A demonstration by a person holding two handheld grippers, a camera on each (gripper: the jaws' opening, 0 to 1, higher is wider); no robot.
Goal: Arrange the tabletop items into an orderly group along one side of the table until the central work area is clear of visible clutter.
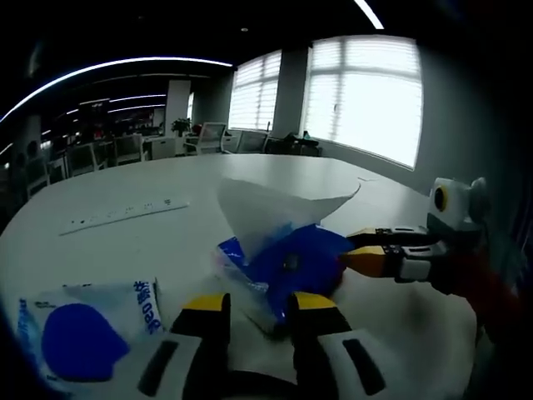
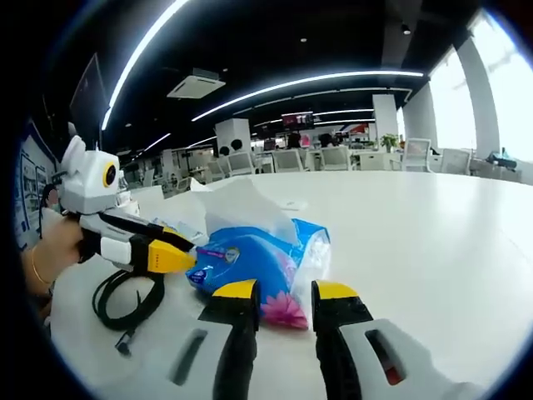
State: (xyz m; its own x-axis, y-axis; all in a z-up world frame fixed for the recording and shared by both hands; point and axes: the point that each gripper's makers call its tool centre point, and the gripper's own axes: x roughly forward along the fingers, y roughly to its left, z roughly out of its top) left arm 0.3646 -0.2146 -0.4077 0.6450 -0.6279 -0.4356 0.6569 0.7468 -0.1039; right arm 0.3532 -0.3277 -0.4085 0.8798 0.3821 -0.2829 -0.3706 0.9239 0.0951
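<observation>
My left tool and right tool face each other across blue tissue pack, mid-tabletop, tissue sticking up. Left jaws narrow, tips at pack's edge; cannot tell if gripping. Right jaws narrow, just short of pack. Risk: pulling from both sides could tear wrapper or yank tissue out. Left gripper view adds second pack at near edge, white strip. Right gripper view adds black cable, hand.

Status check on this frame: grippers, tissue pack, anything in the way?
Both grippers open, left gripper and right gripper closing in on blue tissue pack from opposite sides. Tissue sticks up. Black cable coiled beside it; second packet near.
</observation>
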